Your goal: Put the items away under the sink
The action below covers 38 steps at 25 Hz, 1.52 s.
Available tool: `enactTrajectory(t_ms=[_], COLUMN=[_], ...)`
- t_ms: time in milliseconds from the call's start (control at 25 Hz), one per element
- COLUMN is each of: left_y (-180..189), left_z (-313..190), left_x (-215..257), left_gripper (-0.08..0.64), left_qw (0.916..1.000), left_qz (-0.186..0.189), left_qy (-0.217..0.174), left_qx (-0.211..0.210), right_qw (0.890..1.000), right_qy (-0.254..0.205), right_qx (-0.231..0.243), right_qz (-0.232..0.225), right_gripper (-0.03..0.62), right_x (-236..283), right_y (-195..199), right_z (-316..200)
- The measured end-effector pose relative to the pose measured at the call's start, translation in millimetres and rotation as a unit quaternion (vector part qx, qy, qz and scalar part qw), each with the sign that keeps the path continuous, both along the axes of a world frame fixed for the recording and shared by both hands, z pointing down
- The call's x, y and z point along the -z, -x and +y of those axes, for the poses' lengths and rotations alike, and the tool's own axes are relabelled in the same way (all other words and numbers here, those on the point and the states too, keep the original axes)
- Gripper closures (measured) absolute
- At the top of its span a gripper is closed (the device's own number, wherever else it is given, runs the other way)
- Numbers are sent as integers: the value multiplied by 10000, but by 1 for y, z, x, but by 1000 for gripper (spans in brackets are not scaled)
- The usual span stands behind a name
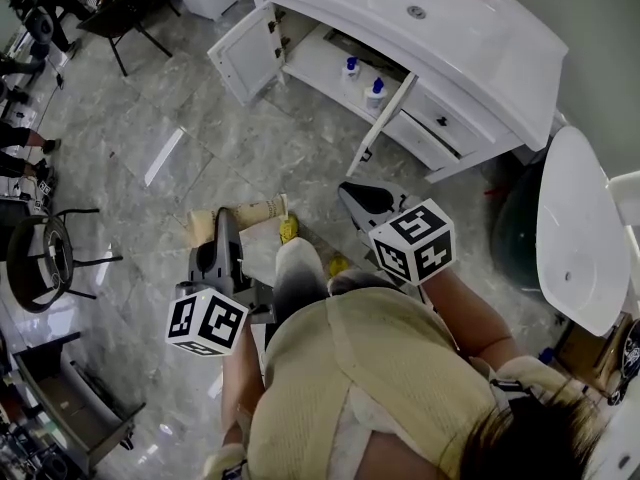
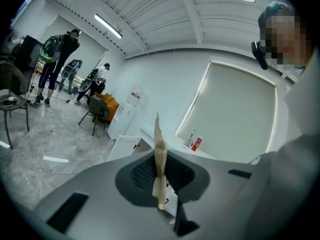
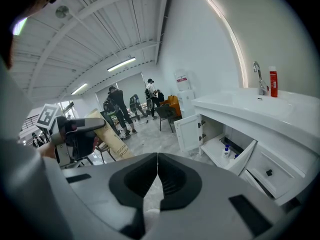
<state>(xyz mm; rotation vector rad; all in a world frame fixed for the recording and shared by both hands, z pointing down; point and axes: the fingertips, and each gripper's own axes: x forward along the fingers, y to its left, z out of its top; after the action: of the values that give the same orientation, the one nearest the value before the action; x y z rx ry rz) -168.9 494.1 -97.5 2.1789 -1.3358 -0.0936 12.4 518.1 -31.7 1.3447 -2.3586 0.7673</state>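
The left claw (image 2: pixel 160 186) is clenched on the thin edge of a flat tan cardboard toothbrush packet (image 2: pixel 160 149), carried out ahead of the person and well short of the white under-sink cabinet (image 1: pixel 318 68) — its doors stand open, so the shelf is ready to take it. Two white bottles with blue caps (image 1: pixel 375 92) stand in there already. The right claw (image 3: pixel 157 171) is pressed closed on nothing — free, I'd guess, for the doors.
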Motion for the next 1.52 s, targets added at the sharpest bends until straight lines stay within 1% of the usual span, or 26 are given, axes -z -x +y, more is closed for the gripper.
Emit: enactTrajectory(t_ms=[280,680,880,1120,1360,1520], left_y=[0,21,37,55,69,76], left_z=[-30,-96,-130,-171,-209,-227], left_x=[-5,-12,-17,-22,-27,-35], left_gripper=[506,506,506,506,506,506], left_qw=[9999,9995,9993,9988,9980,9967], left_qz=[-36,24,56,85,75,63], left_qy=[-28,73,136,229,261,324], left_qx=[-162,-305,-347,-434,-567,-741], right_qw=[10000,9998,9996,9992,9987,9983], right_qy=[8,188,279,386,508,570], right_qx=[-11,-10,1,-13,-76,-131], right_qz=[16,73,93,-58,-41,17], right_gripper=[566,566,566,566,566,566], right_x=[-7,-16,-21,-20,-29,-33], right_y=[6,37,57,85,104,115], right_z=[-26,-84,-117,-156,-188,-206])
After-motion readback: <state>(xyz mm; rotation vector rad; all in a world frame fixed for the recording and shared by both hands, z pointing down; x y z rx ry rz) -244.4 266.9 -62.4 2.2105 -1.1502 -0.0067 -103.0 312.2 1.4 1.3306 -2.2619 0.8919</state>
